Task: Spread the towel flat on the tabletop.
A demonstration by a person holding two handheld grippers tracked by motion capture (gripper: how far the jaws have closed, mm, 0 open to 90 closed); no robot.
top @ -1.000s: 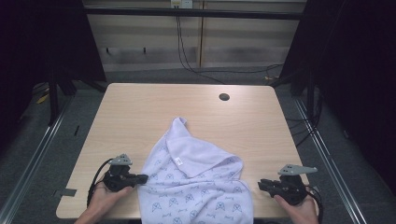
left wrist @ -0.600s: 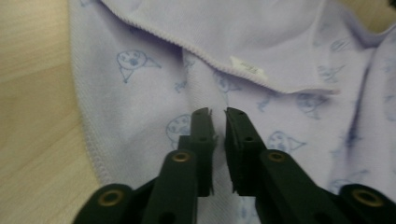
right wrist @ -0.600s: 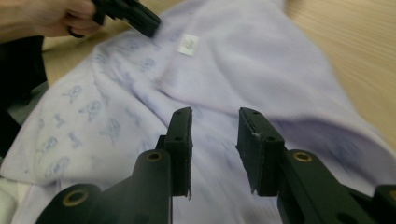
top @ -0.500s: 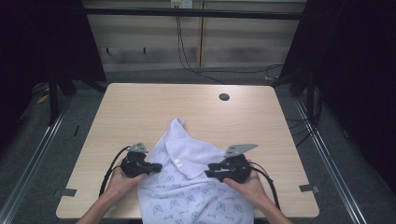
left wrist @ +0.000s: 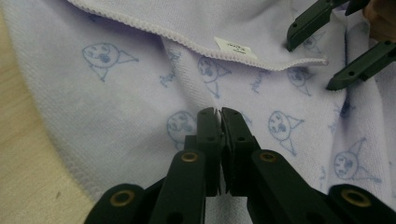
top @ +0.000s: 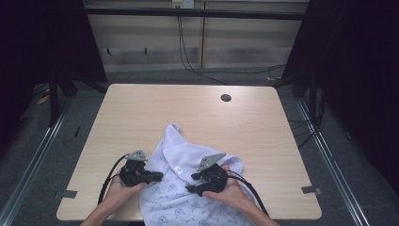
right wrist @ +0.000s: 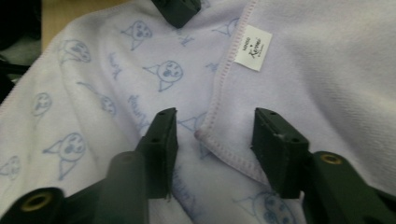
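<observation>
Two black grippers over pale lilac printed terry towel (top: 188, 188) on light wooden table (top: 188, 113) — left gripper (left wrist: 219, 112) nearly pressed together, cloth between tips unclear; right gripper (right wrist: 212, 128) just spreading, astride folded hem.

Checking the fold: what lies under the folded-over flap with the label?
Under the flap lies the towel's printed layer, on the table. Whatever sits deeper beneath the flap is covered.

The pale lilac terry-cloth towel (top: 197, 188) is printed with small blue cartoon faces and script, edged in lilac stitching (its sewn-in label (right wrist: 252, 47) is white with dark print). The light wood-grain tabletop (top: 141, 113) is beige; both claws are black.
</observation>
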